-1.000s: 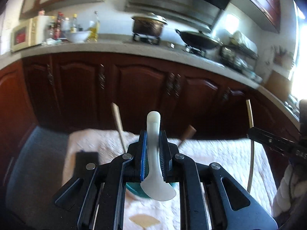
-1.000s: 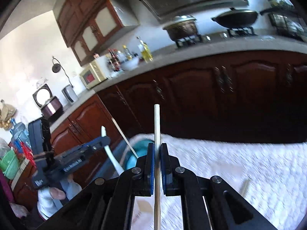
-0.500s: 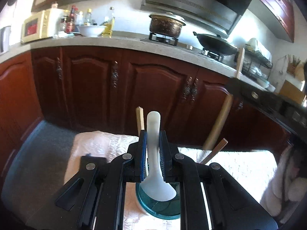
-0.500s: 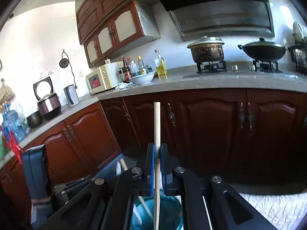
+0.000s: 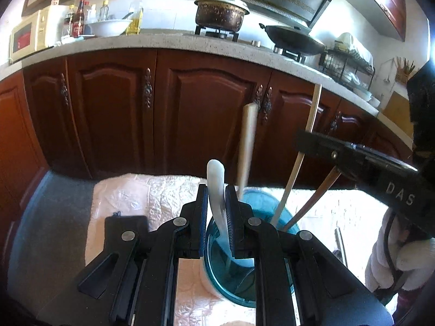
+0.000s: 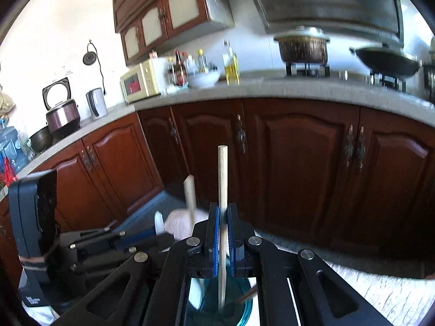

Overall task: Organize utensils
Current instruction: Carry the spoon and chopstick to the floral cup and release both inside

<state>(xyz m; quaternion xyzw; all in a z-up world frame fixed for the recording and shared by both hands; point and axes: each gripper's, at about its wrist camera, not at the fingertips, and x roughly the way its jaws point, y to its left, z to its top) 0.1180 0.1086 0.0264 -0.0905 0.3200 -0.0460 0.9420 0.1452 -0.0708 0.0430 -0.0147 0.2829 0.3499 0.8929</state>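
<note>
My left gripper [image 5: 216,190] is shut on a white plastic rice paddle [image 5: 215,174]. Its handle points up and its blade hangs inside the teal see-through holder [image 5: 261,203] on the table. My right gripper [image 6: 223,209] is shut on a thin wooden stick [image 6: 222,179], whose lower end dips into the same teal holder [image 6: 242,305]. In the left wrist view the right gripper [image 5: 303,142] comes in from the right with the stick [image 5: 312,108]. A pale wooden handle [image 5: 248,141] and a brown handle [image 5: 320,190] stand in the holder.
A white quilted cloth [image 5: 136,198] covers the table, with a flat black object [image 5: 126,225] at its left and a metal utensil [image 5: 339,241] lying at the right. Dark wooden cabinets [image 5: 190,108] and a worktop with pots stand behind. A hand in a white sleeve [image 5: 402,258] is at the right.
Both grippers have come down over the teal holder. The paddle's blade now sits inside it, and the stick has swung in from the side until its lower end is in the holder.
</note>
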